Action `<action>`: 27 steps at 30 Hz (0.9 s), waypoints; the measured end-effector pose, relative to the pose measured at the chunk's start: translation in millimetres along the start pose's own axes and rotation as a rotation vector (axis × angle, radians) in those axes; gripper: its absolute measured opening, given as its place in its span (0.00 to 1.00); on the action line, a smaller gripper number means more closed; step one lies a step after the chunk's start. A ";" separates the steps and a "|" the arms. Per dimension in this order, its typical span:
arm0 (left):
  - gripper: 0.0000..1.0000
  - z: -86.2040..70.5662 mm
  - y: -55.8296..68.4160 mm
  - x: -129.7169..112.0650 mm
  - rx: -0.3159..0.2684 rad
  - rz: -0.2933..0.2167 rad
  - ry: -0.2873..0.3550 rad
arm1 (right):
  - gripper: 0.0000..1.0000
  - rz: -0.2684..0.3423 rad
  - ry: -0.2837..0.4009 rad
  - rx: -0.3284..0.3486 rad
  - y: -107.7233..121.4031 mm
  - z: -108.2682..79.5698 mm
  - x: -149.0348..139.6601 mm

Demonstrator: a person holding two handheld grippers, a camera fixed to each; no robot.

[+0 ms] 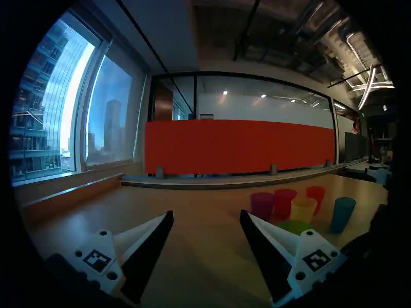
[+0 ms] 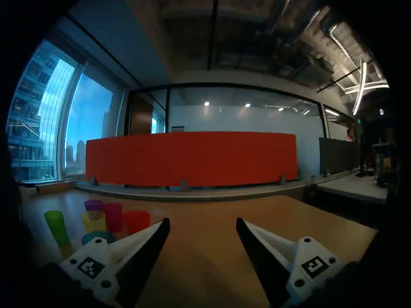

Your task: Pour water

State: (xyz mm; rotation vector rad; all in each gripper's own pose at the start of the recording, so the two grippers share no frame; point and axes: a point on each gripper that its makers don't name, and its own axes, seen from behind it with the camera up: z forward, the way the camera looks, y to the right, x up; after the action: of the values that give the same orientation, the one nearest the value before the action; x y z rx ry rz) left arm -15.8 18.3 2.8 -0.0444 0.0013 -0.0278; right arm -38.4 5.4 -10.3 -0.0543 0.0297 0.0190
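While both tools hang over the wooden table [image 1: 205, 267], neither holds anything. Left gripper [image 1: 206, 212]: fingers spread wide, bare tabletop between the tips. Right gripper [image 2: 203, 220]: likewise parted, only table between its tips. Cups stand in a loose cluster on the table, at 4 o'clock in the left gripper view, just past the gripper's right-hand fingertip. Purple cup [image 1: 262, 204] and magenta cup [image 1: 284, 201] side by side; orange-red cup [image 1: 315, 196] at the back; yellow cup [image 1: 303, 209] in front of it; green cup [image 1: 295, 226] nearest, partly behind the finger; blue cup [image 1: 342, 213] at the 3 o'clock end, slightly apart. In the right gripper view the same cluster sits at 8 o'clock, beyond the left-hand finger, the green cup off toward 9 o'clock. Contents of cups: cannot tell. Red partition [image 1: 239, 146] runs along the far table edge at 12 o'clock; windows [image 1: 61, 118] at 9 o'clock.
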 end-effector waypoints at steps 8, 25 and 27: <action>0.96 -0.4 -0.2 -0.2 0.000 0.000 0.000 | 1.00 -0.014 -0.021 -0.004 -1.8 1.6 -5.9; 0.96 -0.2 0.6 -0.1 0.000 0.000 0.000 | 1.00 -0.015 -0.020 -0.001 -3.7 1.7 -5.0; 0.96 -0.1 0.5 -0.2 0.000 0.000 0.000 | 1.00 -0.015 -0.021 -0.001 -3.7 2.3 -5.1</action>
State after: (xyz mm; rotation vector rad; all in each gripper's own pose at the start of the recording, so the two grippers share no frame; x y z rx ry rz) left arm -16.0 18.8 2.6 -0.0446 0.0012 -0.0281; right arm -43.4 1.8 -7.6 -0.0552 0.0082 0.0051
